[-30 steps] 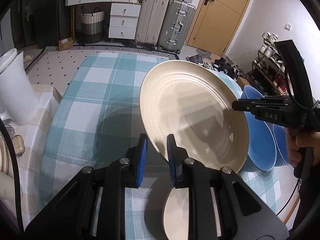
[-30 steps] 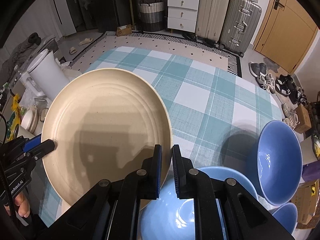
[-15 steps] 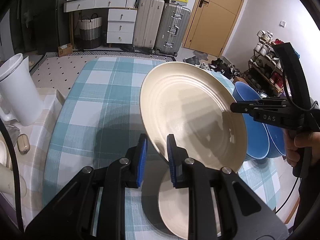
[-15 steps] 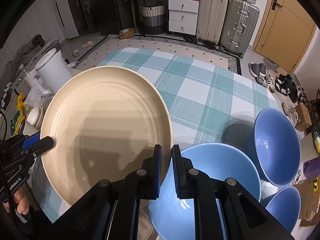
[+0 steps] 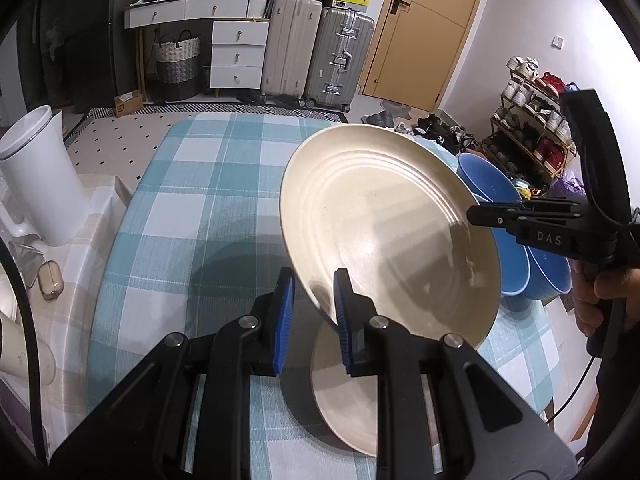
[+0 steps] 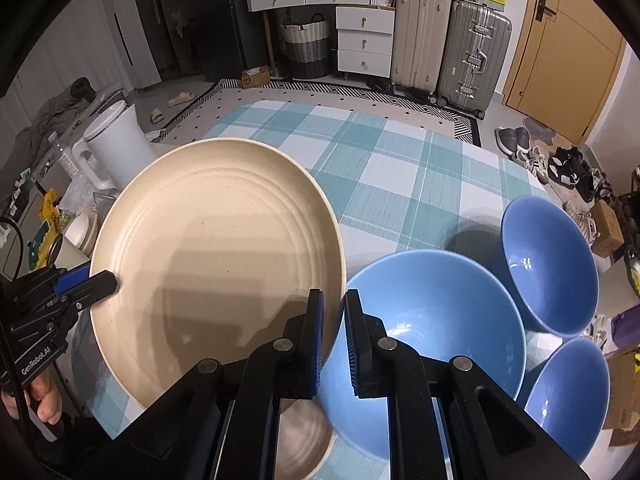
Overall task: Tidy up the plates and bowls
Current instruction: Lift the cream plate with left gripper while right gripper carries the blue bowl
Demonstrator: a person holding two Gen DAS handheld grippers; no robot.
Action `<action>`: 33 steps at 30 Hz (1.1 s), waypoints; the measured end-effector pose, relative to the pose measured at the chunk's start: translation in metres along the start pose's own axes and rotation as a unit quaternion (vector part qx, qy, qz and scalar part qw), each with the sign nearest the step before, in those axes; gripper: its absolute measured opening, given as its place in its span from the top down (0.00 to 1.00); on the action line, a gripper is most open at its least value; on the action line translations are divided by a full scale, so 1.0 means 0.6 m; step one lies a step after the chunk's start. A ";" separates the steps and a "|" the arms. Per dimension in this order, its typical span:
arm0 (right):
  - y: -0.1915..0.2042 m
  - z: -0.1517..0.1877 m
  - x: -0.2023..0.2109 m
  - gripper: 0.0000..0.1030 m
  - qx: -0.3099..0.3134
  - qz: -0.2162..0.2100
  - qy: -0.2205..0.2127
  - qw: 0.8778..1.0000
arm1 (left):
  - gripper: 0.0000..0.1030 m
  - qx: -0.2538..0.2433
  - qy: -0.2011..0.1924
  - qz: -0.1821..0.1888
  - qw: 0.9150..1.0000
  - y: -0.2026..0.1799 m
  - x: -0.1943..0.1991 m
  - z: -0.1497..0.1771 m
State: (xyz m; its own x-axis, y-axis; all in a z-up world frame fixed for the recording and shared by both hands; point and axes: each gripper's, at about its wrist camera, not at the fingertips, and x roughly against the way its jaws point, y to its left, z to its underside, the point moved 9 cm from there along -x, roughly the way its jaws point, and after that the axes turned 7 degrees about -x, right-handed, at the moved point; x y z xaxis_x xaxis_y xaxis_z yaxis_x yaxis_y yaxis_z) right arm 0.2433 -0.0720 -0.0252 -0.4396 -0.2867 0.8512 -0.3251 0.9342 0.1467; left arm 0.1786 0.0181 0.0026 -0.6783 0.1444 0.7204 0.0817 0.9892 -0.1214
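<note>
I am holding the large beige plate (image 5: 384, 236) off the table with both grippers, one on each side of its rim. My left gripper (image 5: 314, 312) is clamped on the near-left edge of the plate: the blue pads (image 5: 285, 312) are pressing on the rim from both faces. My right gripper (image 6: 333, 340) is clamped on the opposite edge, its jaws almost fully together with the thin rim between them; in the left wrist view its black tip is sitting on the plate's right edge.

The plate is tilting, its ringed upper face turned toward the left wrist camera, and it is hanging clear of the teal-and-white checked tablecloth (image 5: 192, 208).

A smaller beige plate (image 5: 344, 392) is lying flat on the cloth directly beneath the held one; only part of it is showing past my left gripper's body.

Three blue bowls are standing upright on the right side of the table: the large blue bowl (image 6: 432, 320) just beside my right gripper, a second blue bowl (image 6: 548, 264) behind it, and a third blue bowl (image 6: 568, 400) nearest the table's right edge. The first two are sitting close together; I cannot tell whether they are touching.

A white kettle (image 5: 38, 176) is standing off the table's left edge.
</note>
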 end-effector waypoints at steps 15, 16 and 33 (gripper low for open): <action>0.020 0.060 0.048 0.89 -0.010 -0.013 -0.031 0.999 | 0.84 -0.013 -0.002 -0.004 1.000 0.001 0.021 0.029; 0.021 0.063 0.051 0.89 -0.010 -0.013 -0.033 0.999 | 0.84 -0.013 -0.002 -0.004 1.000 0.001 0.022 0.030; 0.032 0.118 0.075 0.89 -0.029 -0.033 -0.051 0.998 | 0.84 -0.026 0.004 -0.003 1.000 -0.007 0.039 0.073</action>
State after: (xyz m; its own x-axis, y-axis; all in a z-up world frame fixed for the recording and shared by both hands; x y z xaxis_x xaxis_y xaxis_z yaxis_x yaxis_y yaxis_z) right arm 0.1579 -0.0823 -0.0196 -0.5031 -0.3662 0.7828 -0.3086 0.9222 0.2330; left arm 0.1307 0.0164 -0.0098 -0.6735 0.1389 0.7260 0.1166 0.9899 -0.0812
